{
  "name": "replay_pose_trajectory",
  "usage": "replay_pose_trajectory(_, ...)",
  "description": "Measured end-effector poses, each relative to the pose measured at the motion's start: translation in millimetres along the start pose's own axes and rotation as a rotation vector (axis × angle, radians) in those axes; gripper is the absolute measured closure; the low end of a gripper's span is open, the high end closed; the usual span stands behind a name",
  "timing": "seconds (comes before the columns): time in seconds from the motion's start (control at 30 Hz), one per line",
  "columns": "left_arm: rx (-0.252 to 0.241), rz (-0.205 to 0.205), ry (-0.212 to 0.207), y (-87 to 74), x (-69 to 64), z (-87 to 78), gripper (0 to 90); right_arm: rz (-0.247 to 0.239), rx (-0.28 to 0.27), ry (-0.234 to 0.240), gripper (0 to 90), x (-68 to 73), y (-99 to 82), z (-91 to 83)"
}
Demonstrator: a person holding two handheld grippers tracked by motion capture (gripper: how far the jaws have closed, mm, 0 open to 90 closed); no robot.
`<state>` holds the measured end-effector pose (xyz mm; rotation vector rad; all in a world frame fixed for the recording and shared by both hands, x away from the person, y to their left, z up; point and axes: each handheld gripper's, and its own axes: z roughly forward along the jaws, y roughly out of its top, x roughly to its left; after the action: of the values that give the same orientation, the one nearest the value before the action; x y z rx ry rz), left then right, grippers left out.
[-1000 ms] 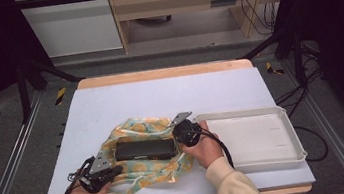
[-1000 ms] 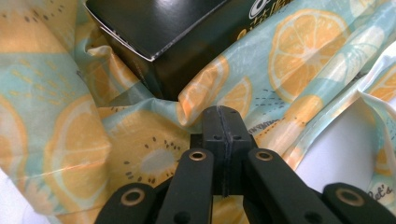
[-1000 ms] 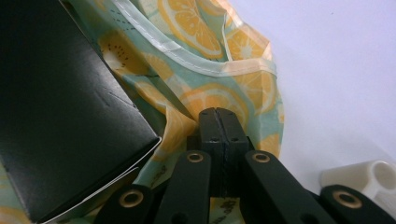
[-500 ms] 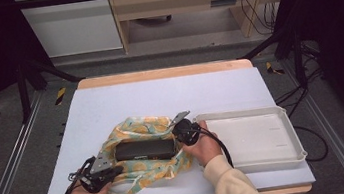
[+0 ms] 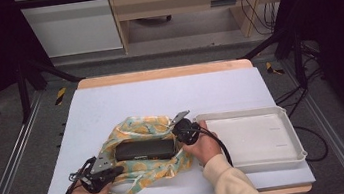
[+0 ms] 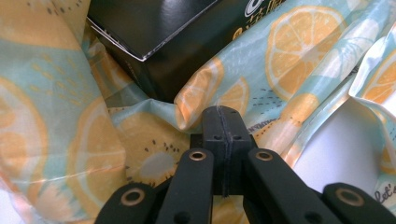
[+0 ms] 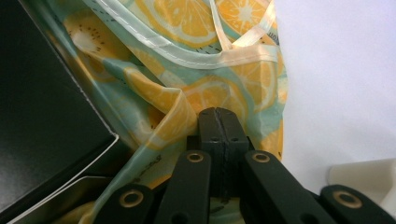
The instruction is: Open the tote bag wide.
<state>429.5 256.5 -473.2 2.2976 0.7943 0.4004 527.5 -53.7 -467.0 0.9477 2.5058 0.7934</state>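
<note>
Black box on fruit-print bag, between both clamped tools

black box top beyond the frame

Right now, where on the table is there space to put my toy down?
The white tray on the right is bare inside. The table is also free between the fruit-print bag and its far edge. The near middle is crowded: the bag holds a black box, with the left gripper and right gripper at its sides.
</note>
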Motion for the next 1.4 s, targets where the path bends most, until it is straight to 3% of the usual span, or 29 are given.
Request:
replay_pose_trajectory(0.4,0.002,0.002,-0.001,0.4,-0.5,0.1,90.0,0.001,-0.009,-0.004,90.0,-1.4,-0.2,-1.0)
replay_pose_trajectory(0.5,-0.012,-0.003,0.004,1.0,-0.1,-1.7,90.0,-0.001,-0.04,-0.008,90.0,-1.7,-0.1,-4.4)
replay_pose_trajectory(0.83,-0.097,-0.027,0.011,4.3,4.0,-18.5,90.0,0.03,-0.172,-0.022,90.0,0.0,0.0,-38.7)
replay_pose_trajectory(1.03,-0.158,-0.029,0.01,11.1,-0.8,-29.1,90.0,0.055,-0.247,-0.019,90.0,3.4,-2.2,-61.0)
replay_pose_trajectory(1.27,-0.221,-0.031,0.013,25.7,2.0,-43.6,90.0,0.03,-0.292,-0.013,90.0,19.6,-14.1,-81.4)
replay_pose_trajectory(1.4,-0.228,-0.016,0.04,43.2,17.5,-45.7,90.0,0.034,-0.306,0.006,90.0,33.4,-23.5,-88.7)
